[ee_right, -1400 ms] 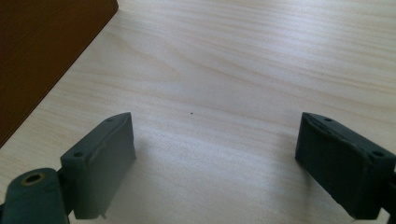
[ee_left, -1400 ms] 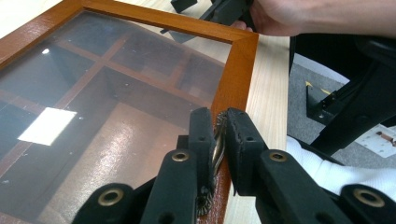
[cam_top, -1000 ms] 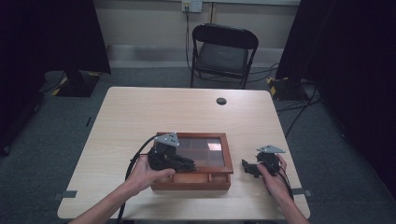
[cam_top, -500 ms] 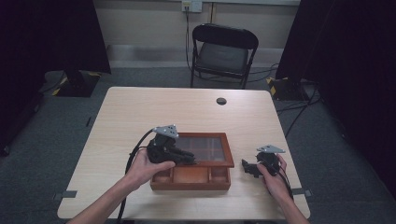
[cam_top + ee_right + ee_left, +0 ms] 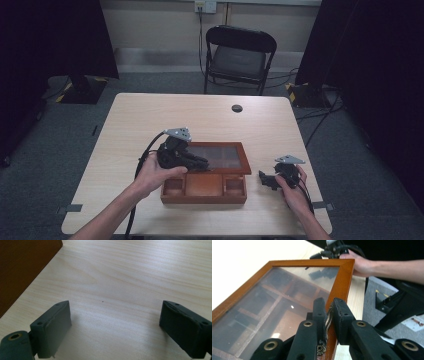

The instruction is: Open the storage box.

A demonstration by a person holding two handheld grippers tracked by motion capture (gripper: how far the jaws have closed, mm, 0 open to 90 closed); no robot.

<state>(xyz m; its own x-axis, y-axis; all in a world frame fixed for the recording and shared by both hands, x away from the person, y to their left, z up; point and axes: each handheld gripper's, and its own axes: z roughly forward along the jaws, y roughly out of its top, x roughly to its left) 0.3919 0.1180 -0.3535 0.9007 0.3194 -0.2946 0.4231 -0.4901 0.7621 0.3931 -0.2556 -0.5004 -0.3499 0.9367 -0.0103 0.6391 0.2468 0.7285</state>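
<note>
High view, centre: table (image 5: 150, 120) bearing the wooden box (image 5: 204, 189), its glass lid (image 5: 220, 156) raised. Left gripper view, lower centre: left claw (image 5: 329, 312) pinched onto the lid's metal clasp (image 5: 328, 319). Right gripper view: right claw (image 5: 115, 322) spread wide, empty, over bare table.

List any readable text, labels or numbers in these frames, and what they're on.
No readable text anywhere.
Wooden box and its glass lid: no label or print visible.
Left gripper and right gripper: no markings visible.
Yellow-and-black hazard tape on the floor: stripes only, no words.
Wall outlet: too small to tell.
</note>
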